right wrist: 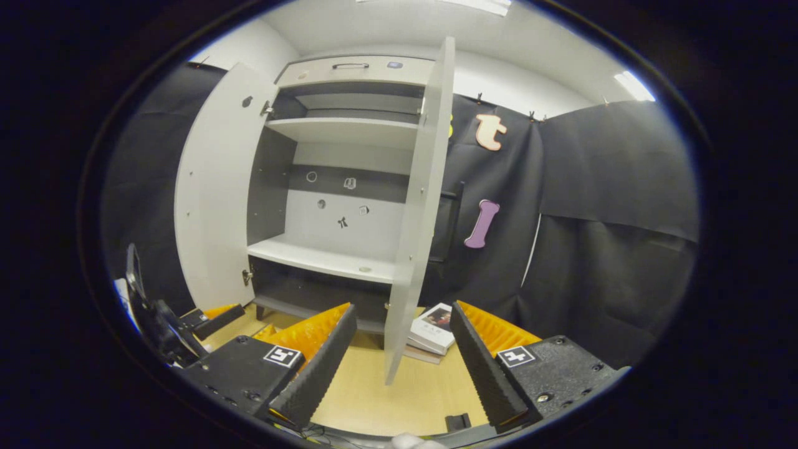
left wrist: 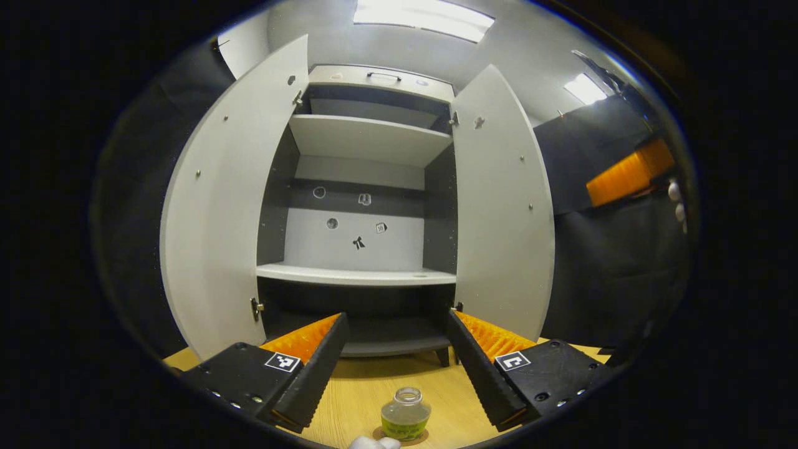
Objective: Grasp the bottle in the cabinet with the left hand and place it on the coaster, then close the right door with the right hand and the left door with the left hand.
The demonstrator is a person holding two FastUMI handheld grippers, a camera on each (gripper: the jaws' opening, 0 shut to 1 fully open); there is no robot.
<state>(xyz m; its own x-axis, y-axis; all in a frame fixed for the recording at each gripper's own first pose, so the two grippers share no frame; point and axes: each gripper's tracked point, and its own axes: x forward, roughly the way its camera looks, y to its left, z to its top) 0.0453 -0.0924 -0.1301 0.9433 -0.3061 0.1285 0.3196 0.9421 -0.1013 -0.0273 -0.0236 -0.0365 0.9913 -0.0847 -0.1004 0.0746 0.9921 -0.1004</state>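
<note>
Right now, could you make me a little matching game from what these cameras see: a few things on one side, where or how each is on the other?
Things:
1. bottle
2. right door
3. books
4. left gripper

Places or states:
A. stacked on the table beside the cabinet
B. swung open, edge toward the right gripper view
C. on the coaster, lidless
D. open, holding nothing

Pairs: 1-C, 2-B, 3-A, 4-D

Cloth-walled test booth (right wrist: 617, 206), staged cabinet (left wrist: 368, 187)
</note>
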